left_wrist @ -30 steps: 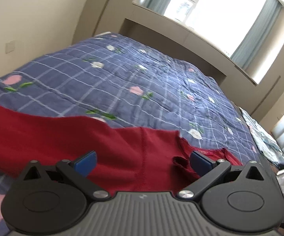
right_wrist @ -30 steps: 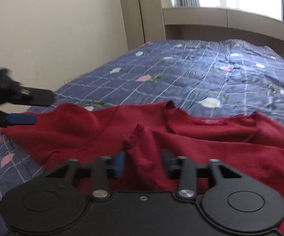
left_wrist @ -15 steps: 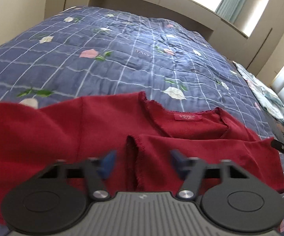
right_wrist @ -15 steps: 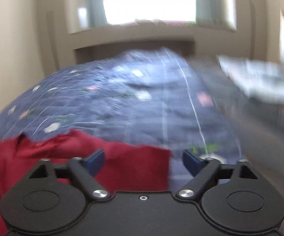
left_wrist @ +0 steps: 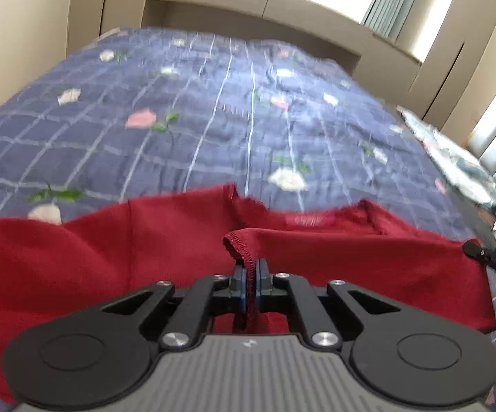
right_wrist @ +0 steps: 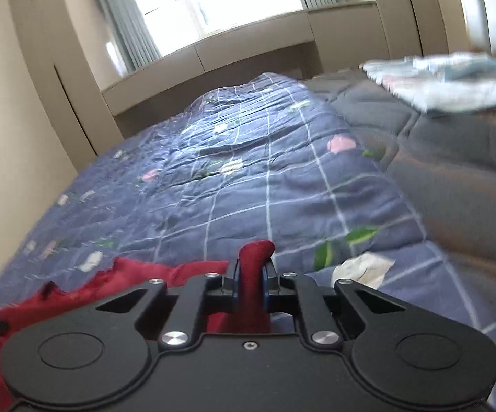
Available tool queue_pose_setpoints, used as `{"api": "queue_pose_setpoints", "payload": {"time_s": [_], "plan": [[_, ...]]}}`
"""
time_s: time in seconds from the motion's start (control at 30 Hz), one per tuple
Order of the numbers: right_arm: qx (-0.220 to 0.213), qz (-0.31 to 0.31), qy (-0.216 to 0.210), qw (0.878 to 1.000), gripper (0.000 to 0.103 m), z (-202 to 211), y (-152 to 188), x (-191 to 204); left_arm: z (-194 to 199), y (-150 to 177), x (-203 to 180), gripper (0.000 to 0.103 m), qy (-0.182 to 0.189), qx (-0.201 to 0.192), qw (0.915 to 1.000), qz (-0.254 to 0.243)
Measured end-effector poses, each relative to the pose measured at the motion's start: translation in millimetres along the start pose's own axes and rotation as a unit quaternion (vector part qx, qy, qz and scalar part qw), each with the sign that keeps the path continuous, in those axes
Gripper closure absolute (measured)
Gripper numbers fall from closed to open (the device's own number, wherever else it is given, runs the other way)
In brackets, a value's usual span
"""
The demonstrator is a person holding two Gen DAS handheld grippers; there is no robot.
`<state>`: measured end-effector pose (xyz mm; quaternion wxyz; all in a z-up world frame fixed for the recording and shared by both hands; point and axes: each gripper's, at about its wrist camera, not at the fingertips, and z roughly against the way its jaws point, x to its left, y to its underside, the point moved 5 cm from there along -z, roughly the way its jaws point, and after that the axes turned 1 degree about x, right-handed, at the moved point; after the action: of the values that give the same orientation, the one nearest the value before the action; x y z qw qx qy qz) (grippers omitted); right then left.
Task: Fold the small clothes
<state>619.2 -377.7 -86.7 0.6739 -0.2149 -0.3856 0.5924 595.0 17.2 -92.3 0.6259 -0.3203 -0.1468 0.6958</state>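
1. bed quilt (left_wrist: 213,130), blue with a white check and flower prints, carries the red garment (left_wrist: 76,261), which lies spread across its near part in the left wrist view.
2. left gripper (left_wrist: 251,274) has its fingers (left_wrist: 239,285) pressed together on a stitched edge of the red garment, the hem standing up in a small fold just ahead of them; a label shows at the neckline beyond.
3. right gripper (right_wrist: 253,283) has its fingers (right_wrist: 268,283) closing, with a bunched fold of the red garment (right_wrist: 253,267) clamped between them and poking up past the tips.
4. in the right wrist view the rest of the garment trails off to the left on the quilt; a grey blanket (right_wrist: 453,171) lies to the right.
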Motion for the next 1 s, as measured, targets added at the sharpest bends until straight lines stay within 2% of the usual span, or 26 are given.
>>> {"api": "queue_pose_setpoints", "payload": {"time_s": [0.07, 0.17, 0.23, 0.3, 0.37, 0.47, 0.6, 0.7, 0.77, 0.87, 0.93, 1.0], "plan": [[0.007, 0.032, 0.019, 0.999, 0.083, -6.3, 6.8, 3.1, -7.9, 6.1, 0.1, 0.099, -0.009, 0.005, 0.9999, -0.011], [-0.006, 0.050, 0.021, 0.998, 0.064, 11.4, 12.9, 3.8, -14.7, 14.1, 0.9, 0.098, -0.010, 0.010, 0.9996, -0.023], [-0.023, 0.066, 0.016, 0.997, 0.032, 36.1, 17.4, 5.0, -14.1, 16.0, 3.6, 0.098, -0.003, 0.010, 0.9998, -0.016], [-0.035, 0.099, 0.013, 0.994, 0.025, 63.9, 27.8, 8.5, -13.3, 16.2, 5.0, 0.098, 0.000, 0.010, 0.9998, -0.016], [-0.040, 0.135, 0.034, 0.989, 0.024, 85.8, 42.7, 11.5, -12.9, 15.3, 5.0, 0.098, 0.000, 0.010, 0.9998, -0.015], [-0.022, 0.200, 0.098, 0.975, 0.024, 104.2, 72.5, 16.3, -12.7, 14.2, 5.2, 0.097, 0.000, 0.010, 0.9999, -0.011], [-0.018, 0.252, 0.098, 0.963, 0.027, 110.6, 102.2, 28.8, -11.7, 13.1, 5.2, 0.097, -0.001, 0.009, 0.9999, -0.010], [-0.017, 0.243, 0.083, 0.966, 0.029, 103.1, 105.4, 37.2, -8.9, 11.2, 4.4, 0.098, -0.002, 0.006, 1.0000, -0.007], [-0.021, 0.233, 0.090, 0.968, 0.032, 95.3, 103.1, 40.2, -6.6, 9.6, 2.9, 0.098, -0.004, 0.003, 0.9999, -0.009], [-0.039, 0.202, 0.092, 0.974, 0.043, 88.9, 95.0, 40.9, -2.8, 5.8, 1.1, 0.098, -0.007, -0.008, 0.9999, -0.009], [-0.043, 0.186, 0.110, 0.975, 0.057, 85.4, 90.2, 40.3, 0.3, 2.6, 0.9, 0.098, -0.012, -0.016, 0.9998, -0.004], [-0.041, 0.173, 0.124, 0.976, 0.066, 83.4, 90.0, 37.1, 3.8, 0.0, 1.1, 0.099, -0.019, -0.026, 0.9995, -0.003]]}}
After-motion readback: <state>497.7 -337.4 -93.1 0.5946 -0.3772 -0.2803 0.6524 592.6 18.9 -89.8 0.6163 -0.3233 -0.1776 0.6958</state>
